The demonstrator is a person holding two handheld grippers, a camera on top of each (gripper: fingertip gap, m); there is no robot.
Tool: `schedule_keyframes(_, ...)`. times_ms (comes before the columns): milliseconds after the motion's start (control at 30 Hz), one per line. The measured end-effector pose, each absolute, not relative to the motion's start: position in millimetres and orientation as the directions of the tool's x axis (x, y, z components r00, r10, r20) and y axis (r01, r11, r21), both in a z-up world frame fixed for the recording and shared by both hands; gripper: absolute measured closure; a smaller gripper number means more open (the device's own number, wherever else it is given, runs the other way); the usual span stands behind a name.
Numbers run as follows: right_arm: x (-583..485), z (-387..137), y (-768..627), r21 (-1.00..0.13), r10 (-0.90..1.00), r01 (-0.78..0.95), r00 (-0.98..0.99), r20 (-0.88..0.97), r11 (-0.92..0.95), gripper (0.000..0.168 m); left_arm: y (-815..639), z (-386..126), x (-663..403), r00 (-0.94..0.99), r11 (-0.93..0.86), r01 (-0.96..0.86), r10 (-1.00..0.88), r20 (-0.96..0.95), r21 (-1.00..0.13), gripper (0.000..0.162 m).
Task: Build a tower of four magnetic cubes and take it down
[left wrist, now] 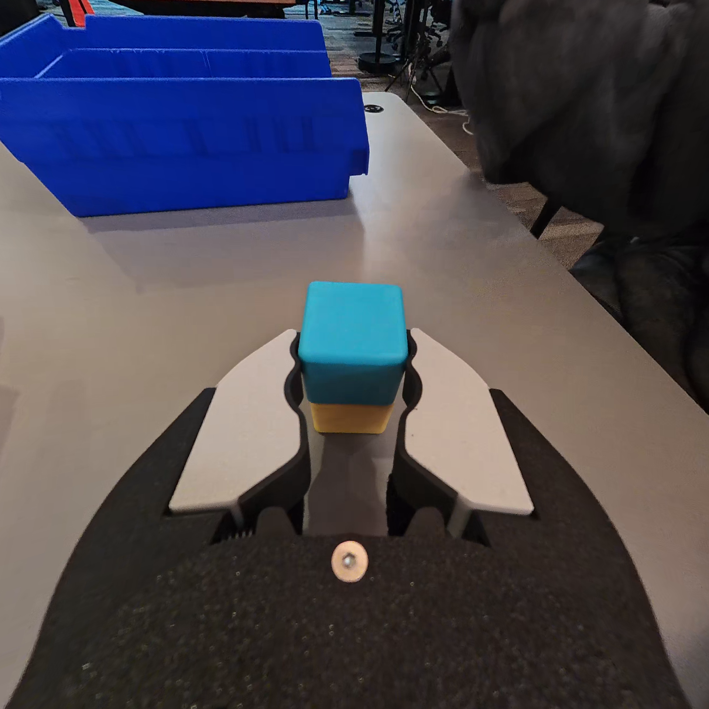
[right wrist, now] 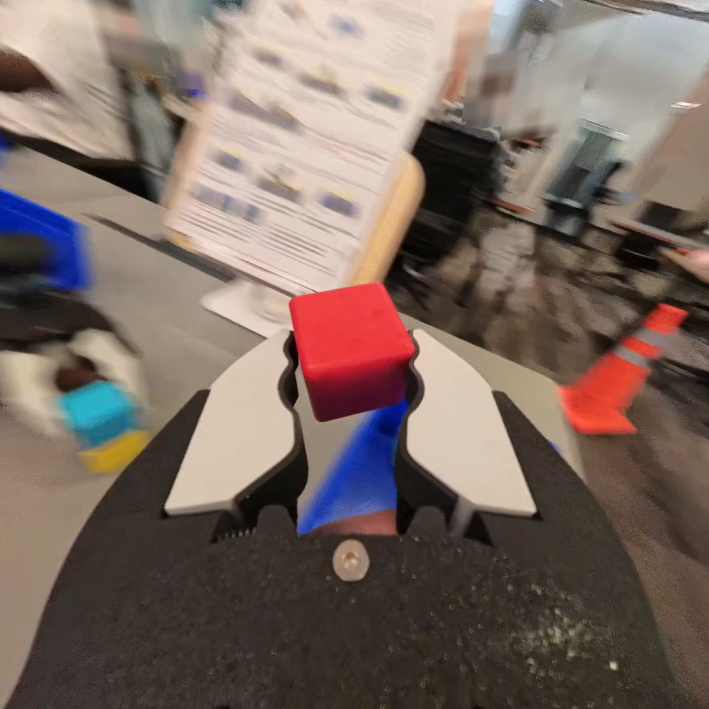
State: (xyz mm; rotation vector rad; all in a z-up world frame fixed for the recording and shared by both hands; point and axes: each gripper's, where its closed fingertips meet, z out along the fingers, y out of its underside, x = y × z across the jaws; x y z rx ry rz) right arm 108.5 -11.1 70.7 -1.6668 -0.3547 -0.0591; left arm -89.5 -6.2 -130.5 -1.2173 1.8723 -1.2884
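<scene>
Two smooth, round-cornered cubes sit stacked, teal plastic cube (left wrist: 352, 337) on yellow plastic cube (left wrist: 351, 418), pinched by the left gripper (left wrist: 353, 345). One red plastic cube (right wrist: 351, 351) is pinched in the right gripper (right wrist: 351, 353).

blue bin (left wrist: 184, 145) behind, bare table (left wrist: 192, 307) between
</scene>
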Motion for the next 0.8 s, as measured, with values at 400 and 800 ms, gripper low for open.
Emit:
schedule_keyframes(400,227,-132,43,-0.669,0.179,0.187,0.980,0.082,-0.719,0.114,-7,-130,-90,-0.435,0.132,-0.363,-0.899,0.042,-0.922,0.113)
schedule_keyframes(800,239,-177,33,-0.545,0.180,0.195,0.980,0.082,-0.815,0.114,-7,-130,-90,-0.436,0.132,-0.363,-0.899,0.043,-0.922,0.113)
